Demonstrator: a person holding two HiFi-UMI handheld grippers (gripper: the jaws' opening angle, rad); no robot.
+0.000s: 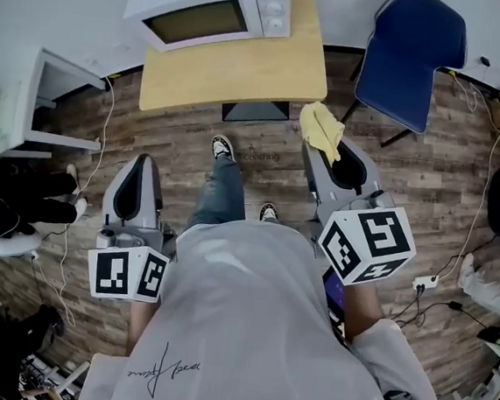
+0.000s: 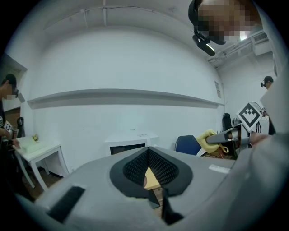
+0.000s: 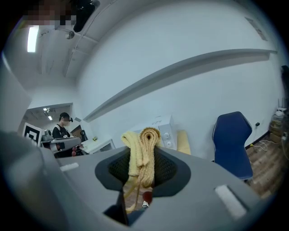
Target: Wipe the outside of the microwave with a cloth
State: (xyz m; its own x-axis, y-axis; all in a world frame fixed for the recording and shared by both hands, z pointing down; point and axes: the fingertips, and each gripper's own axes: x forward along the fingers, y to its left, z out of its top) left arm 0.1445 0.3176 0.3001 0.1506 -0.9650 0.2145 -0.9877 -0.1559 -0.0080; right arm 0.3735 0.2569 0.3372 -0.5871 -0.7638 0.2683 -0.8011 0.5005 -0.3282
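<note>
The white microwave (image 1: 211,11) stands on a light wooden table (image 1: 244,75) ahead of me, well beyond both grippers; it also shows small in the left gripper view (image 2: 131,142) and the right gripper view (image 3: 165,131). My right gripper (image 1: 325,154) is shut on a folded yellow cloth (image 1: 321,129), which bunches between its jaws (image 3: 142,153) and hangs over the floor just short of the table's right corner. My left gripper (image 1: 140,171) is held low at the left, over the floor. Its jaws (image 2: 149,173) meet with nothing between them.
A blue chair (image 1: 413,57) stands right of the table. A white side table (image 1: 31,99) is at the far left, with a person (image 1: 22,195) beside it. Cables and a power strip (image 1: 424,280) lie on the wooden floor at the right.
</note>
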